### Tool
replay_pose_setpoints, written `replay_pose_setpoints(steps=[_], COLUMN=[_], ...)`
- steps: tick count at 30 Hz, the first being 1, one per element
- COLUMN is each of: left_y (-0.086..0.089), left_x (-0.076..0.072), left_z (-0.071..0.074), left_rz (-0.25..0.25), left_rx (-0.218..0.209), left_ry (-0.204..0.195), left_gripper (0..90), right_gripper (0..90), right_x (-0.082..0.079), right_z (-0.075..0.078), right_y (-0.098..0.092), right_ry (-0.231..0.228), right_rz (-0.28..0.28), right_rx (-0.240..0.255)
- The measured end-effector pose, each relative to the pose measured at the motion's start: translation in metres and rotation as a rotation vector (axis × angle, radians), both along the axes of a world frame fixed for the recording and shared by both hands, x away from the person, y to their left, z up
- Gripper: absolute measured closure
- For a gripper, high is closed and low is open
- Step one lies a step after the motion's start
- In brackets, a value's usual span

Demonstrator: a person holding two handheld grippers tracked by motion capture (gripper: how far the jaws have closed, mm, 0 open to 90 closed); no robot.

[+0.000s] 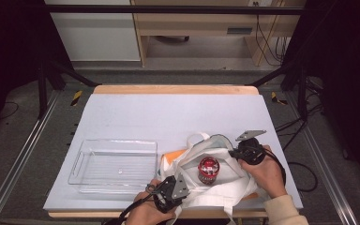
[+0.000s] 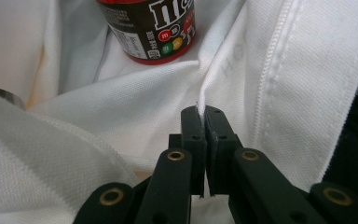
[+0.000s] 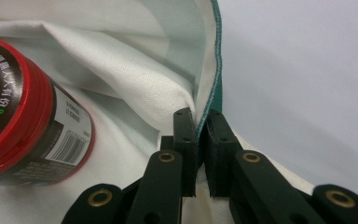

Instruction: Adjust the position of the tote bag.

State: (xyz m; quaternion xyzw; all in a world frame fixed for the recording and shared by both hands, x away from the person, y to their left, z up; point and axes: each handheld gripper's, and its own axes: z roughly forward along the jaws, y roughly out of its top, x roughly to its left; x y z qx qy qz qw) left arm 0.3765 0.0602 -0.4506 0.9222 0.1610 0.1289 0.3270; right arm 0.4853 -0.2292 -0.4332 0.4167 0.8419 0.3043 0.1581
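Leftmost on the table (image 1: 122, 117), a clear plastic tray (image 1: 115, 164) lies flat, just beside a white cloth bag (image 1: 225, 187) that occupies the near right area of the surface. At the near edge of the bag, the left gripper (image 1: 171, 187) is held in the person's left hand (image 1: 145, 214); in the left gripper view its jaws are pressed together on a thin fold of the white fabric (image 2: 121, 116), with the cloth edge rising from between the pads. Inside the open mouth of the bag, a candy jar (image 1: 208, 169) with a red lid rests on the fabric; the left gripper view shows its dark printed label (image 2: 151, 28) just beyond the pinched fold. An orange item (image 1: 173, 155) is partly visible beneath the bag on the tray side. On the far right side of the bag, the right gripper (image 1: 243, 153) is held in the person's right hand (image 1: 267, 176); in the right gripper view its jaws are clamped on the bag's rim (image 3: 209, 70), which carries a green trim, with the jar's red lid (image 3: 18, 107) lying tilted close to the left of the jaws.
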Motion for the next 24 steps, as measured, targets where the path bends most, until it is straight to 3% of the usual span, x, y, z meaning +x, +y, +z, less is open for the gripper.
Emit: replay_pose_setpoints(steps=[24], left_y=[0.0027], left_x=[-0.0008], left_z=[0.0000], left_rz=[0.003], left_rx=[0.004], left_ry=[-0.011], left_gripper=[88.2], right_gripper=[85.3], right_x=[-0.0032], right_z=[0.0040], right_y=[-0.0033], right_ry=[-0.018], right_rz=[-0.029], right_rx=[-0.011])
